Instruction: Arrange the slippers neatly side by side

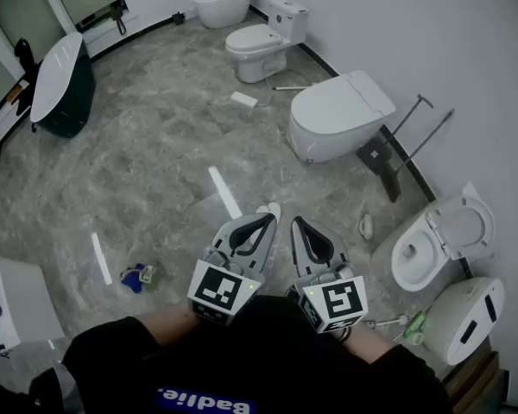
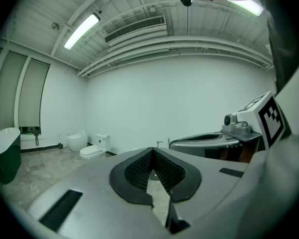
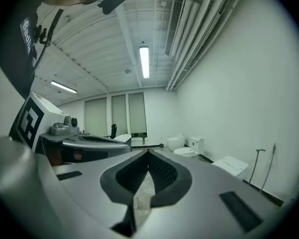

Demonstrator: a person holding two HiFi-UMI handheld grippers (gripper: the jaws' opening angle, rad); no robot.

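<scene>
The left claw (image 1: 268, 218) and right claw (image 1: 299, 224), both clenched on nothing, are hovering side by side over the floor (image 1: 155, 171) left of the open toilet (image 1: 439, 267), beside whose base a small pale object (image 1: 365, 226) (perhaps a slipper, too small to tell) is lying, nearer the right claw, with open floor between.

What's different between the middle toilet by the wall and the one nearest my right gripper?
The middle toilet is closed, its lid down flat; the nearest toilet is open, its lid raised and its bowl showing. The middle toilet stands farther along the wall than the nearest toilet. Both are white and floor-standing.
</scene>
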